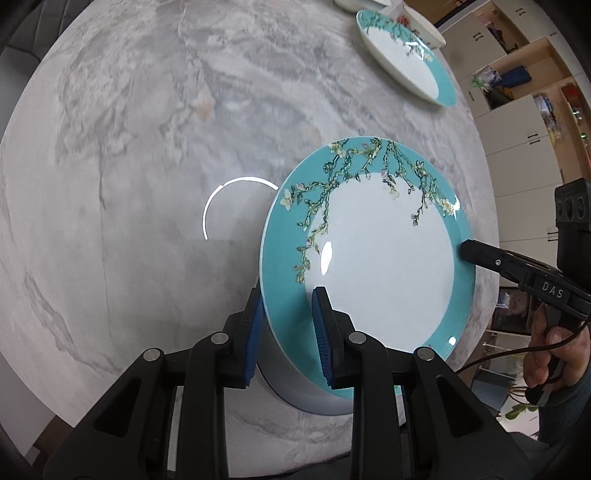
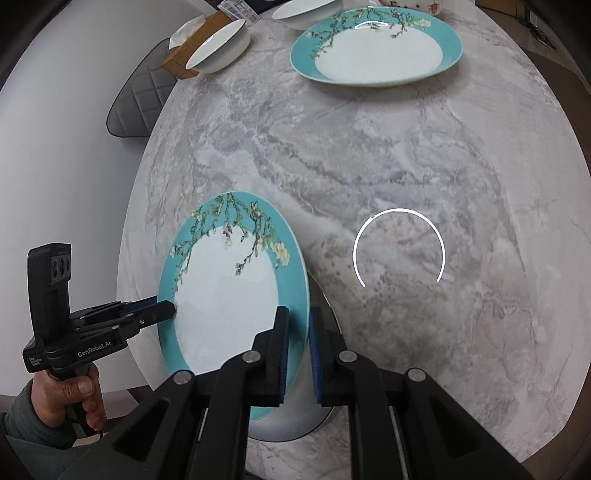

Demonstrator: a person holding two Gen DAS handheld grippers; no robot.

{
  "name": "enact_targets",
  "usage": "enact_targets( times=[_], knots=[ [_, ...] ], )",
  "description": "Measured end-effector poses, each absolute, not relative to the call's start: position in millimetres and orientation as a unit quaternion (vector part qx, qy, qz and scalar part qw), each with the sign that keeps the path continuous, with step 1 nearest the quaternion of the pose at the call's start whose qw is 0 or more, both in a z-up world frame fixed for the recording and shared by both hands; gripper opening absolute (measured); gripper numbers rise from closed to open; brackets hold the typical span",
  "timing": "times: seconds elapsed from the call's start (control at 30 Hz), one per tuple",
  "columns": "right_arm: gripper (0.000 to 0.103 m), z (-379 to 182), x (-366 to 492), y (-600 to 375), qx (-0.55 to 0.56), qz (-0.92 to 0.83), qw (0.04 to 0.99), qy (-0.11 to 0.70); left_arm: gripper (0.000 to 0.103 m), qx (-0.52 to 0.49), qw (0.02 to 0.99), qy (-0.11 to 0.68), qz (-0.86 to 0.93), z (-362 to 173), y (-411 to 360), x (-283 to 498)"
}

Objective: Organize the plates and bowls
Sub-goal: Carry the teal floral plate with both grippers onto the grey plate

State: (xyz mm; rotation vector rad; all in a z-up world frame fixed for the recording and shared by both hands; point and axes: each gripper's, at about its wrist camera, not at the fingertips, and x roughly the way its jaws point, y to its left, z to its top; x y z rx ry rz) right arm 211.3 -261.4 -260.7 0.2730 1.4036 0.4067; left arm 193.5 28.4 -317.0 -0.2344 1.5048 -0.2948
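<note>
A teal-rimmed plate [image 1: 380, 258] with a white centre and blossom branches hangs tilted just above the marble table [image 1: 129, 147], held by two opposite rims. My left gripper [image 1: 288, 299] is shut on its near-left rim, blue pads on either side. My right gripper [image 1: 469, 251] clamps the far right rim. In the right wrist view the same plate [image 2: 225, 295] sits between my right gripper [image 2: 298, 317], shut on its right rim, and my left gripper [image 2: 166, 310] at its left edge. A second matching plate [image 2: 376, 55] lies flat at the far side.
Two white bowls [image 2: 221, 44] [image 2: 306, 11] stand at the far edge beside a wooden tissue box [image 2: 184, 55]. A grey quilted chair [image 2: 140, 103] stands past the table's left edge. Cabinets and open shelves [image 1: 517, 92] stand beyond the table. A hand [image 2: 74, 391] grips the left handle.
</note>
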Motion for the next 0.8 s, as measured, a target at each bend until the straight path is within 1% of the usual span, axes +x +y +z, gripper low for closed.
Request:
enact_targets(
  times=[0.2,0.67,0.8],
  knots=[
    [0.013,-267.9,199.2,-262.6,0.115,0.188,0.732,0.645,0.024,-0.102,0.712,0.683,-0.13,-323.6,25.4,177.3],
    [0.013,-279.6,181.2,-259.1,0.087,0.188,0.728,0.654,0.024,-0.081,0.711,0.686,-0.128,-336.2,14.1,168.2],
    [0.013,-281.4,175.9,-254.1,0.064,0.184,0.733,0.652,0.024,-0.068,0.714,0.685,-0.128,-336.7,8.9,164.6]
  ],
)
